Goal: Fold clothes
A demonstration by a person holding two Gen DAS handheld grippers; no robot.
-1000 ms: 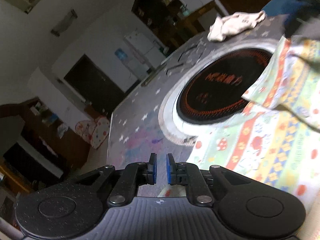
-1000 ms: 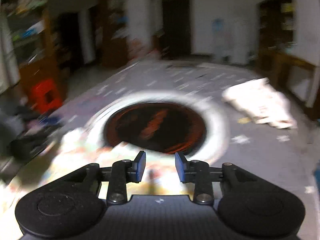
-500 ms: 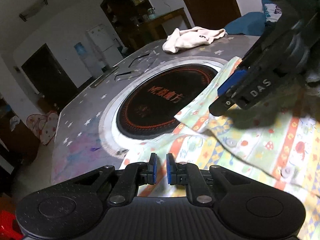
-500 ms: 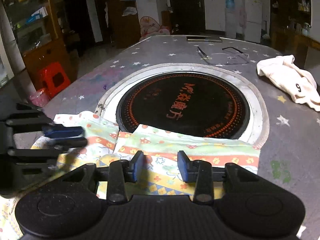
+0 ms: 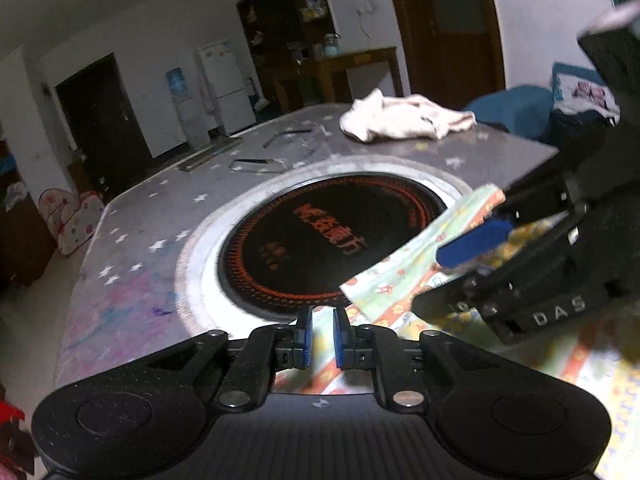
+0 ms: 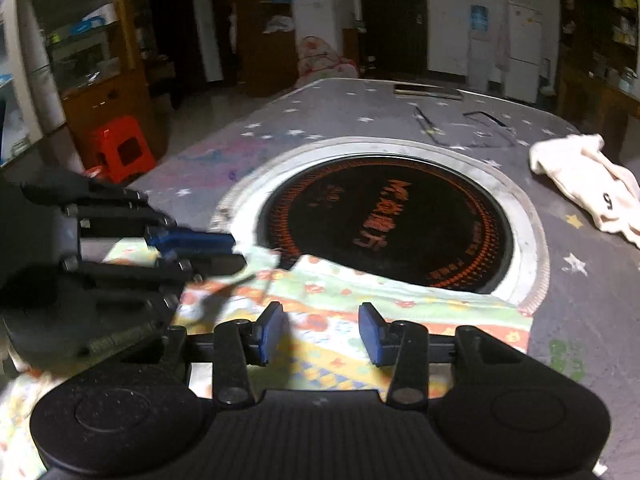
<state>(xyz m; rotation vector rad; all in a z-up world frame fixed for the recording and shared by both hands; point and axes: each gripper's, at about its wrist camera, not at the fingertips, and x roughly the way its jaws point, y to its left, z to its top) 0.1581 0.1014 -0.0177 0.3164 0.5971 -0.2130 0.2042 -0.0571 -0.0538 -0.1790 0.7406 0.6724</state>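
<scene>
Cotton-like printed cloth: the garment (image 6: 400,312), pale green with orange stripes and small figures, lies on the near part of the table (image 6: 320,120), its far edge lapping over the rim of the round black hob (image 6: 400,220). A flap already lies doubled over the body of the cloth, its hem running across the right-wrist view. Left gripper (image 6: 224,248) reaches in from the left at the flap's corner; its jaws stand nearly together, and whether cloth is pinched between them cannot be told. Right gripper (image 6: 320,330) hovers low above the striped panel, jaws well apart, holding nothing. In the left-wrist view the right gripper (image 5: 476,244) sits against a lifted corner of the garment (image 5: 400,276).

Handling, as judged: thin, light and limp, so it will sag and crease unless held at two points. Hems and corners offer the surest hold; a mid-panel pinch would bunch it. A white garment (image 6: 592,176) lies crumpled, well apart.
</scene>
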